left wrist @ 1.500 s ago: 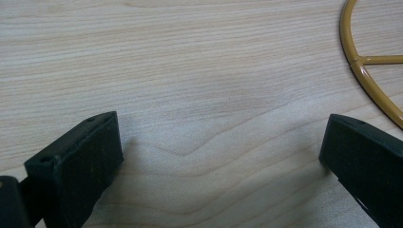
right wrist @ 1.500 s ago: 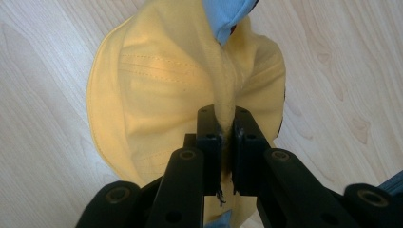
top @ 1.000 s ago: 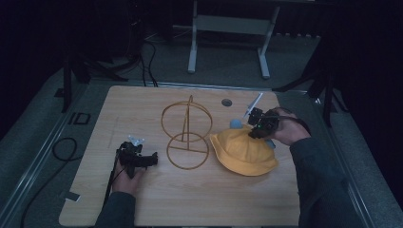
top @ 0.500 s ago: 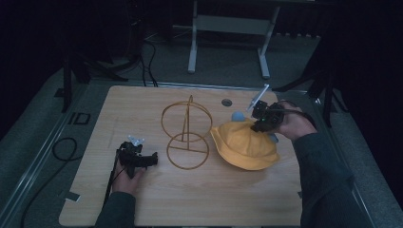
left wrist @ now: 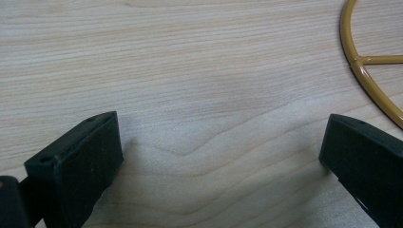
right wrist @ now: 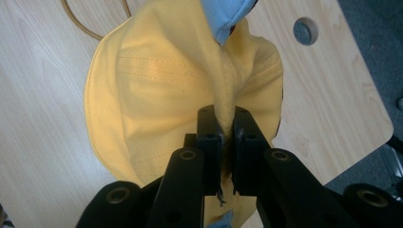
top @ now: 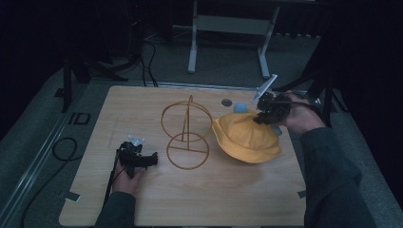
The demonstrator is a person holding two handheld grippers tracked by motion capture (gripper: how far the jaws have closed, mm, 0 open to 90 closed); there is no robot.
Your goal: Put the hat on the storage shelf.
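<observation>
Right claw (right wrist: 227, 133) pinches a fold of the yellow hat (top: 244, 137) near the bench's (top: 199, 204) right edge. Left claw (top: 153, 159) rests spread wide — nothing between its jaws — beside the wire stand (top: 186, 137).

left hand-held gripper (top: 153, 159): jaws wide apart | right hand-held gripper (right wrist: 227, 137): jaws clamped

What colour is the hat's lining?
Light blue, seen best in the right gripper view, on the hat.

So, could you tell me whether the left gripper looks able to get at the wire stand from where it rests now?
Probably yes. The left gripper rests open on the table, and the wire stand has its base ring just beside it with bare wood between. The yellow hat lies on the stand's far side, pinched by the right gripper.
</observation>
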